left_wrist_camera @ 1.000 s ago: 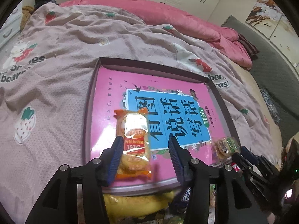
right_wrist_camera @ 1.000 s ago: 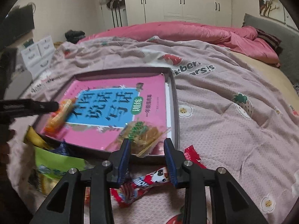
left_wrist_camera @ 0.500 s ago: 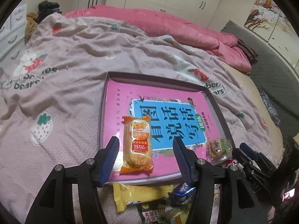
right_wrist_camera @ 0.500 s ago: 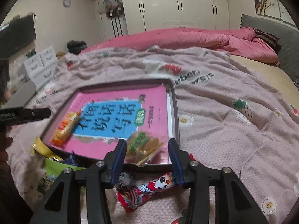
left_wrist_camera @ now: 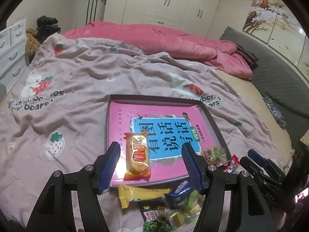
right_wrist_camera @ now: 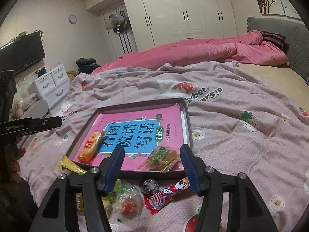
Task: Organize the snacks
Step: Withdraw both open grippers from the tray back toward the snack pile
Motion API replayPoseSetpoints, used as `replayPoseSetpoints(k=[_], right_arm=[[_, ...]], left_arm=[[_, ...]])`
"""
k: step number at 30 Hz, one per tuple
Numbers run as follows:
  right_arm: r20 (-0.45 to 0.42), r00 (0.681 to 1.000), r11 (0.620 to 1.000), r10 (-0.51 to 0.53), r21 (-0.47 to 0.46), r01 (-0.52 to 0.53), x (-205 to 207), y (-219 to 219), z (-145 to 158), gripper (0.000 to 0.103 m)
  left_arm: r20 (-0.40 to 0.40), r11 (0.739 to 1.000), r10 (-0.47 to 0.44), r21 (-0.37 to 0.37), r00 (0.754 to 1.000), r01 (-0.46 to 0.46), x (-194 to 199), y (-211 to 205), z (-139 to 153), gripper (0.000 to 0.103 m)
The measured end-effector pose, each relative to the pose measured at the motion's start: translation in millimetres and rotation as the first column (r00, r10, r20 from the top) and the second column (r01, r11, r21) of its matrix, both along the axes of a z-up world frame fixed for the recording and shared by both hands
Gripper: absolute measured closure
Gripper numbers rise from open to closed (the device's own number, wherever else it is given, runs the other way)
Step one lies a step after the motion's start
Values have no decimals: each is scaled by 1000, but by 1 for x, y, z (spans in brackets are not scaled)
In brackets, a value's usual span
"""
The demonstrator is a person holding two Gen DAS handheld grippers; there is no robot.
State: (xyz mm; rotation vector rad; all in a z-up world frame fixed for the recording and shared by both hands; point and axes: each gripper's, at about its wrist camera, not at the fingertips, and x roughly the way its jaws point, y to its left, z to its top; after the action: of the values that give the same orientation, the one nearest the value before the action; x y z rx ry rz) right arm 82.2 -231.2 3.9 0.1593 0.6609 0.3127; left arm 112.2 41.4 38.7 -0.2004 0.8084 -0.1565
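Snacks [left_wrist_camera: 170, 210] partly behind left claw [left_wrist_camera: 151, 166]

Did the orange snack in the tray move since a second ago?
No. The orange snack lies at the same near-left spot on the pink book in the tray; only the open left hand-held gripper backed away.

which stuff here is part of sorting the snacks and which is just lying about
Part of the job:
- shallow grey tray
- orange-wrapped rice cracker pack
- green-labelled clear biscuit pack
- yellow snack wrapper
- red-and-white candy wrapper
- left gripper, open
- right gripper, open

Just lying about:
- pink quilt
- white drawer unit
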Motion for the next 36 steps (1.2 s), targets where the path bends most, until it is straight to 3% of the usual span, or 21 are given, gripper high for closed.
replayPoseSetpoints(k=[4, 17, 36], right_arm=[[23, 1000, 1000, -11, 0, 11, -9, 0, 8, 36], [21, 1000, 1000, -16, 10, 16, -25, 2, 18, 35], [-44, 999, 1000, -14, -13, 13, -43, 11, 12, 35]], left_arm=[[10, 1000, -4, 0, 1000, 4, -6, 1, 5, 35], [26, 999, -34, 18, 999, 33, -29, -1, 12, 34], [-87, 998, -58, 34, 995, 61, -60, 1, -20, 34]])
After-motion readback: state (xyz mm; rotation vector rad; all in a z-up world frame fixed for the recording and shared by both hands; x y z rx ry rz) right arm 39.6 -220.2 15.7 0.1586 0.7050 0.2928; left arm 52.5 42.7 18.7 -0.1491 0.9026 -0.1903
